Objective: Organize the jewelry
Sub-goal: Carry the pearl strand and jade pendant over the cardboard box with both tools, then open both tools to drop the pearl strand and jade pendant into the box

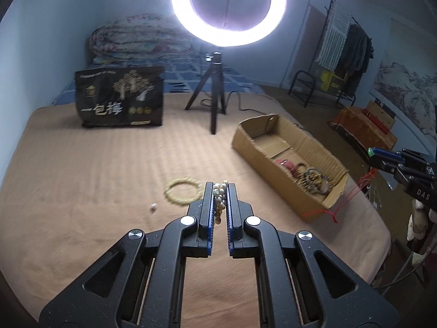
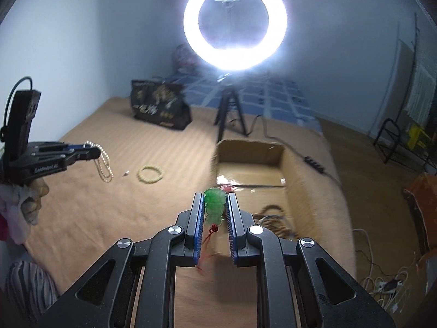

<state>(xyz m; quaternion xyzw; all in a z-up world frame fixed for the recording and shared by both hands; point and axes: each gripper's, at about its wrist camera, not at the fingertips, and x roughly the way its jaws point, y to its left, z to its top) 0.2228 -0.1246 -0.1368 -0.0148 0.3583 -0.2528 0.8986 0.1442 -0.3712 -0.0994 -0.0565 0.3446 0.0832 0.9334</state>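
Observation:
My left gripper point(image 1: 220, 186) is shut on a pearl bead necklace point(image 1: 218, 205), lifted above the tan bedspread; in the right wrist view the necklace point(image 2: 105, 166) dangles in loops from the left gripper point(image 2: 94, 151). Between the pads of my right gripper point(image 2: 215, 195) sits a green jade pendant point(image 2: 214, 205), its red cord point(image 2: 209, 237) hanging below. A yellow bead bracelet point(image 1: 181, 195) point(image 2: 150, 174) lies on the bed. To the right is an open cardboard box point(image 1: 322, 194) point(image 2: 251, 153) with several bracelets point(image 1: 314, 180) inside. The right gripper point(image 1: 372, 154) hovers beyond the box's near right corner.
A ring light on a black tripod point(image 1: 215, 90) stands at mid-bed behind the box. A black printed bag point(image 1: 120, 98) sits at the back left, and a tiny loose piece point(image 1: 153, 207) lies near the bracelet. A power strip with cables point(image 2: 387, 284) lies on the floor to the right.

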